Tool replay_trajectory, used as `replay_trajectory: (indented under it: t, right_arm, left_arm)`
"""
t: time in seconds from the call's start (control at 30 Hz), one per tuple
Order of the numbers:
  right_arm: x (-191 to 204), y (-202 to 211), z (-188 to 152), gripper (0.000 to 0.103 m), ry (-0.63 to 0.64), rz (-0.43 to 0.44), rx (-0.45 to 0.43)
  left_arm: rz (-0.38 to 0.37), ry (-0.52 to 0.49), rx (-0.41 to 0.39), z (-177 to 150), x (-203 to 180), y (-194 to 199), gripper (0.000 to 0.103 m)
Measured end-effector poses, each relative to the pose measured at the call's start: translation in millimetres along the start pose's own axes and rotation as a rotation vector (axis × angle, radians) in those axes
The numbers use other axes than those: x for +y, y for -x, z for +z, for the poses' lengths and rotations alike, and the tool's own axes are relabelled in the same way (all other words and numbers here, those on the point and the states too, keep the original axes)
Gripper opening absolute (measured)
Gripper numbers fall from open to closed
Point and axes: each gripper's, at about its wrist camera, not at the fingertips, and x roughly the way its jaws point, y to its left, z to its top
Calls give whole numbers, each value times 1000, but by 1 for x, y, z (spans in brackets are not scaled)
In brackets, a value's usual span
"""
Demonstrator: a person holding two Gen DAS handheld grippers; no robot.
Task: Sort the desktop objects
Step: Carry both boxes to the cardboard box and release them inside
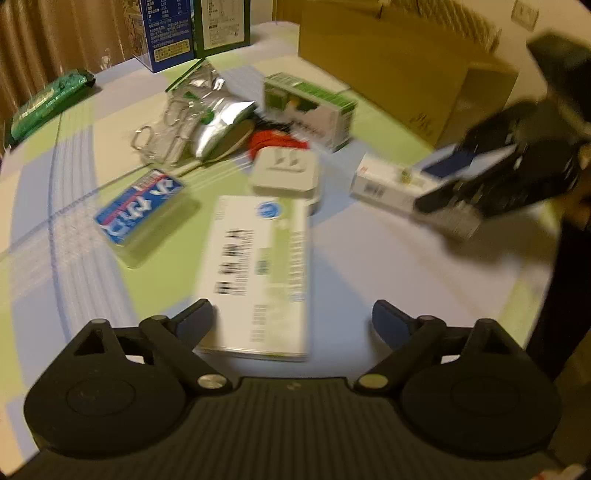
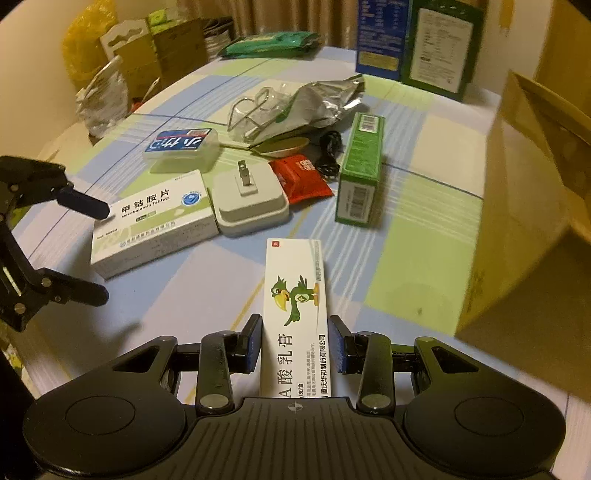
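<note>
Where motion smears it, tablet box point(image 1: 258, 273) print (unreadable).

Landmark: table with checked tablecloth point(image 2: 413, 258), pale blue, green and white squares with thin dark lines.

- Brown pleated curtain point(image 1: 44, 44) behind the table's far edge.
- Wall socket plate point(image 1: 524, 14), white, on the pale wall past the table's far corner, blurred.
- Yellow plastic bag point(image 2: 88, 40) off the table's far left side, against the wall.
- Brown cartons point(image 2: 177, 48) just beside the yellow bag, beyond the table edge; white hang-tab card point(image 2: 125, 40) in front of them.
- Crumpled white plastic bag point(image 2: 105, 99) touching or just off the table's left edge, can't tell which.
</note>
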Motion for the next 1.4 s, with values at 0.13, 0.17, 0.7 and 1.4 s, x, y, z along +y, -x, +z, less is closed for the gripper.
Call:
replay_trajectory:
  t: [0.13, 0.17, 0.7, 1.4]
  right_arm:
    - [5, 4, -10, 35, -17, -30, -44]
    - [6, 4, -10, 35, -18, -33, -50]
    - [9, -8, -5, 36, -26, -31, -88]
    - [6, -22, -4, 49, -44, -37, -76]
  left_arm:
    - [88, 45, -69, -2, -14, -4, 91]
    - [129, 52, -88, -3, -14, -7, 91]
    - [161, 193, -60, -3, 10, -28, 71]
    - [221, 211, -68, 5, 1, -39, 68]
